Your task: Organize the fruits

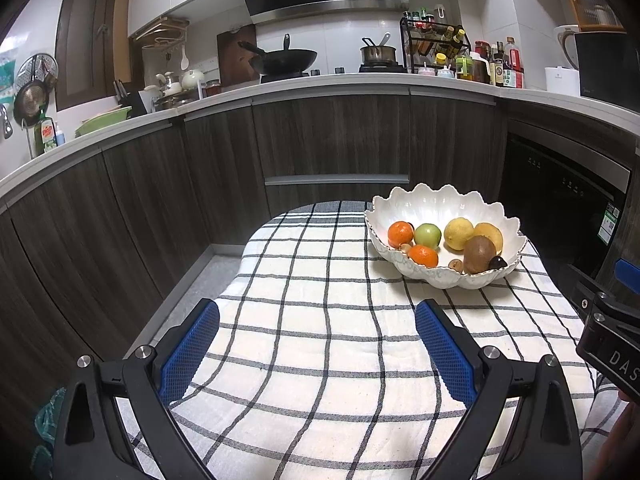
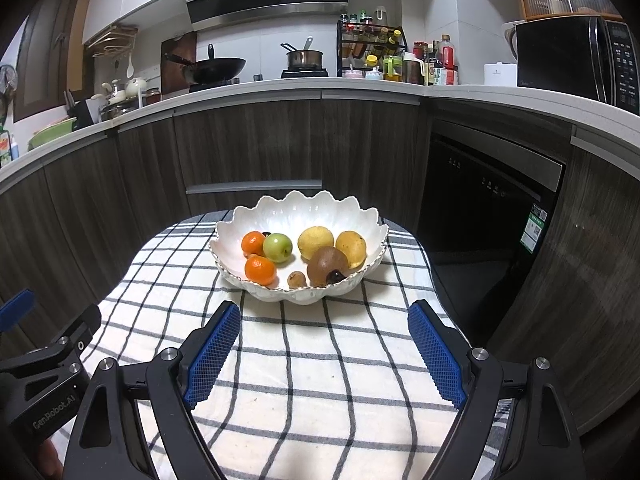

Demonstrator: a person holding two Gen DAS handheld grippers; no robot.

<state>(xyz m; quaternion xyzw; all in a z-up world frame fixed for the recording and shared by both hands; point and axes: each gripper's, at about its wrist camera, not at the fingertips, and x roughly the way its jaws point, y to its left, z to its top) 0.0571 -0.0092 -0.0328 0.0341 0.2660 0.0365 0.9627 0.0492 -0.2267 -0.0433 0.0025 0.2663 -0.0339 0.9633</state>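
Note:
A white scalloped bowl (image 2: 304,210) stands at the far end of the checked cloth; in the left wrist view the bowl (image 1: 440,204) is at the far right. It holds two oranges (image 2: 260,269), a green apple (image 2: 277,247), two yellow fruits (image 2: 315,242), a brown kiwi (image 2: 326,264) and small brown fruits (image 2: 296,279). My right gripper (image 2: 324,320) is open and empty, just short of the bowl. My left gripper (image 1: 318,320) is open and empty over the cloth, left of the bowl.
The checked cloth (image 2: 312,380) covers a small table. Dark wood cabinets (image 1: 332,136) and a dishwasher (image 2: 480,208) stand beyond it. The counter carries a wok (image 1: 284,60), a pot (image 1: 378,54) and a spice rack (image 1: 436,44). A microwave (image 2: 576,56) sits at right.

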